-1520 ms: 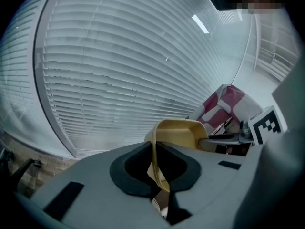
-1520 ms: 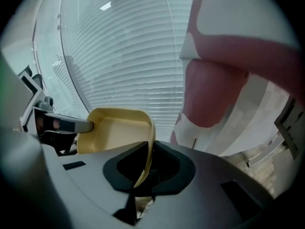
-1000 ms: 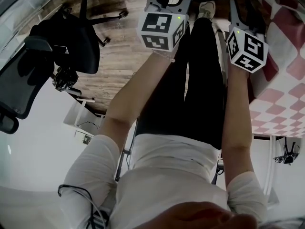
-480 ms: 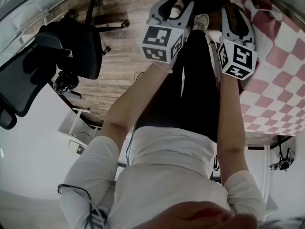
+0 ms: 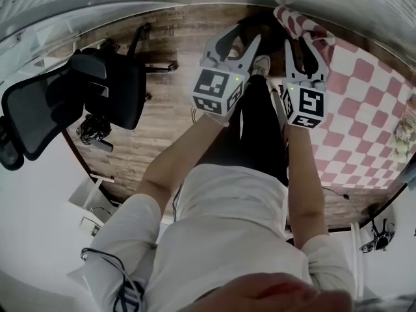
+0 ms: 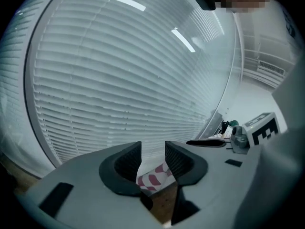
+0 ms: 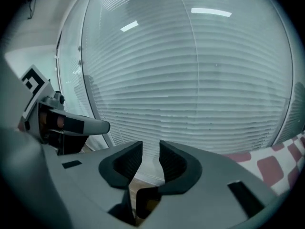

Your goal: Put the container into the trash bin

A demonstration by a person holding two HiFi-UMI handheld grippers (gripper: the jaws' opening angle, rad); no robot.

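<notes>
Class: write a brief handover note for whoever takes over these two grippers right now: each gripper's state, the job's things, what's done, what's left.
Left gripper: fingers apart, empty.
Right gripper: fingers closing, nothing between them.
Both point toward the window blinds, beside the checkered table.
Container and trash bin: in no view.
Done: cannot tell from here.
Left: find the container; if it is not in the bin, put it there.
</notes>
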